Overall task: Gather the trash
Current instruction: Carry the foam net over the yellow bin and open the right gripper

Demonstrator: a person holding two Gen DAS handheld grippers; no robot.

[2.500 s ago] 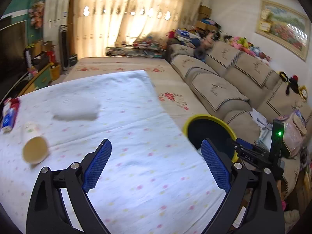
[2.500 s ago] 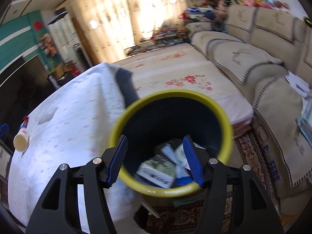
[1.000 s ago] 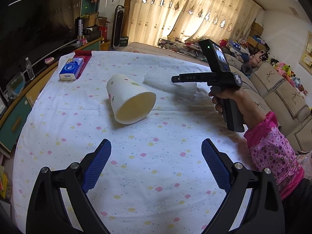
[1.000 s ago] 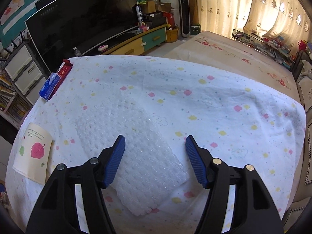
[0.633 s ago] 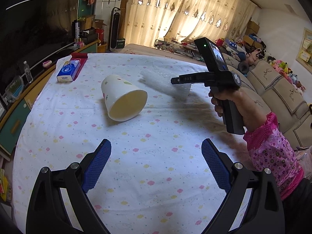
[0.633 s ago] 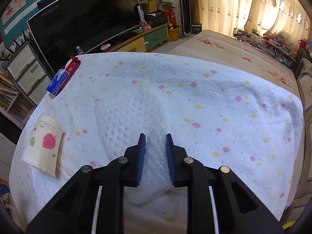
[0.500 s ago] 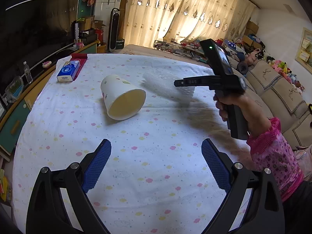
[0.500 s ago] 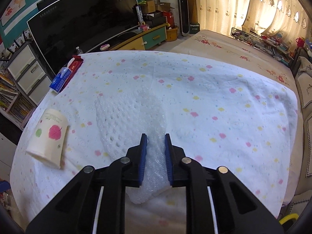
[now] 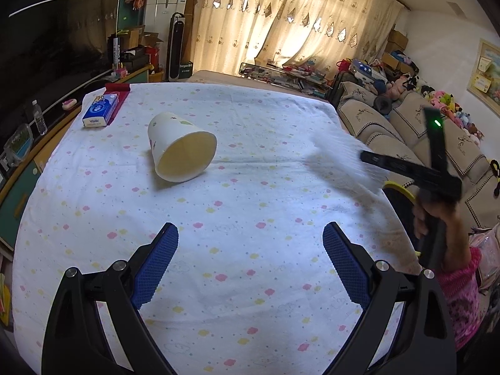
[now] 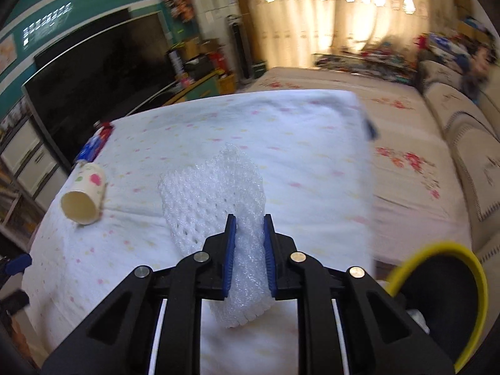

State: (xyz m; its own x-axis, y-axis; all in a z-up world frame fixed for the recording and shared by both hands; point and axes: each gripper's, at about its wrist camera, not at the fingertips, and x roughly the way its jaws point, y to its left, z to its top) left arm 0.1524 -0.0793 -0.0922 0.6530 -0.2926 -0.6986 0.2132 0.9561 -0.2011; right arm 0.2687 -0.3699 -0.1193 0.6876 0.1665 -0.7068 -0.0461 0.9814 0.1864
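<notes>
My right gripper (image 10: 248, 237) is shut on a white foam net sleeve (image 10: 215, 187), lifted off the table and blurred in the left wrist view (image 9: 340, 156). A yellow-rimmed dark bin (image 10: 450, 281) sits low at the right, past the table edge; its rim (image 9: 401, 187) shows behind the right hand. A paper cup (image 9: 179, 156) with a leaf print lies on its side on the dotted tablecloth (image 9: 250, 218); it is also at the left in the right wrist view (image 10: 82, 195). My left gripper (image 9: 250, 265) hangs open over the cloth, short of the cup, holding nothing.
A blue tissue pack (image 9: 100, 114) on a red pouch lies at the table's far left corner. A television and cabinet run along the left, a sofa (image 9: 406, 143) with toys along the right. A person's hand and pink sleeve (image 9: 459, 284) hold the right gripper.
The right gripper closed on the foam net lying on the table, lifted it and swung right toward the bin. The left gripper stayed open and barely moved.
</notes>
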